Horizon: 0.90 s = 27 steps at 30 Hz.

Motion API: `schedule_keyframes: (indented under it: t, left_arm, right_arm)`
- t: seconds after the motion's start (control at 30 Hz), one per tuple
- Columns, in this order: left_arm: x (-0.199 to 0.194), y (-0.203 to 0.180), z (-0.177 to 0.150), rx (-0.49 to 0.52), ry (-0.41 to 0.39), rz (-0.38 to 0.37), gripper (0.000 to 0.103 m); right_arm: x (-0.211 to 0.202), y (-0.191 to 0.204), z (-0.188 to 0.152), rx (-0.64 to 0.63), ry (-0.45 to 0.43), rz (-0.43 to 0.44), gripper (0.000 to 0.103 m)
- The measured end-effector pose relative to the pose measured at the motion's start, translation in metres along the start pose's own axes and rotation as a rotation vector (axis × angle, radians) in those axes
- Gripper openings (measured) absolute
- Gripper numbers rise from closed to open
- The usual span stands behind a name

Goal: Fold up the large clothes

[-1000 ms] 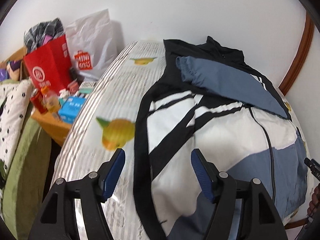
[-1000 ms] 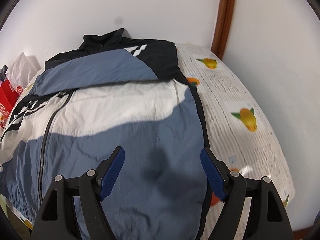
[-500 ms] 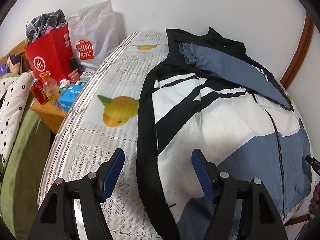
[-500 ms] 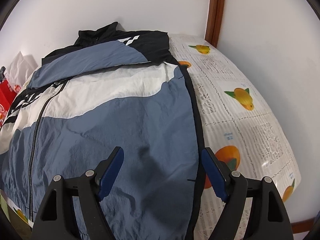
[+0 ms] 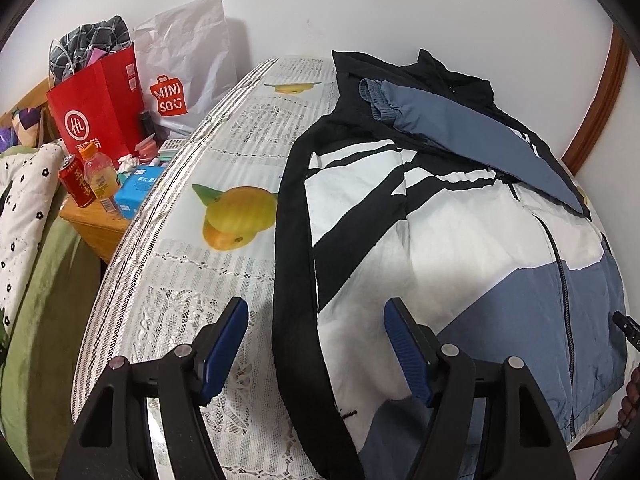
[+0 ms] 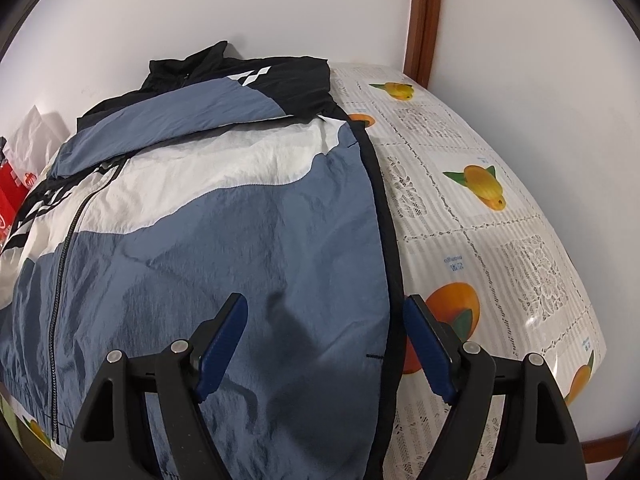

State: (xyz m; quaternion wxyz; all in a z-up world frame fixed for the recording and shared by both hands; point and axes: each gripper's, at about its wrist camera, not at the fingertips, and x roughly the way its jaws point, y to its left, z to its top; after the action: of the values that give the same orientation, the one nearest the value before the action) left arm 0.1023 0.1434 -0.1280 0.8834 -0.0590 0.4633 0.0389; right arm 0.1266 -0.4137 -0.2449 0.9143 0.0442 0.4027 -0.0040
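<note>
A zip-up jacket (image 5: pixel 460 248) in black, white and slate blue lies flat on a table, front up, with one blue sleeve (image 5: pixel 460 120) folded across its chest. My left gripper (image 5: pixel 314 316) hovers open above the jacket's black left edge, near the hem. In the right wrist view the same jacket (image 6: pixel 224 248) fills the left and middle. My right gripper (image 6: pixel 324 312) hangs open over its blue right side, its right finger (image 6: pixel 424 332) just past the black side seam. Neither gripper has cloth between its pads.
The table wears a fruit-print lace cloth (image 5: pixel 192 272). Left of it, a low wooden stand (image 5: pixel 96 224) carries a red can, a bottle, a blue box, a red bag (image 5: pixel 96 116) and a white bag (image 5: pixel 188 68). White walls and brown trim (image 6: pixel 424 20) close the back.
Both grippers have sunk slightly toward the jacket's near end. The jaws stand as wide as before, and the jacket has not moved.
</note>
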Motion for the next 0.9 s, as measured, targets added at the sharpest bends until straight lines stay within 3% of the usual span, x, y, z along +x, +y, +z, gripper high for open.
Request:
schedule_keyframes:
  t: [0.4,0.67,0.9]
  left_arm:
    - [0.000,-0.002,-0.006,0.006,0.006,-0.008,0.068]
    - [-0.005,0.003,-0.015,-0.004,0.006,-0.064,0.069]
    - [-0.005,0.005,-0.024,0.011,0.016,-0.044,0.071]
  right_arm:
    - [0.003,-0.006,-0.006,0.013,0.003,0.018,0.079]
    - [-0.003,-0.009,-0.014,0.007,-0.005,0.033,0.079]
    - [-0.004,-0.013,-0.023,0.009,0.002,0.056,0.079]
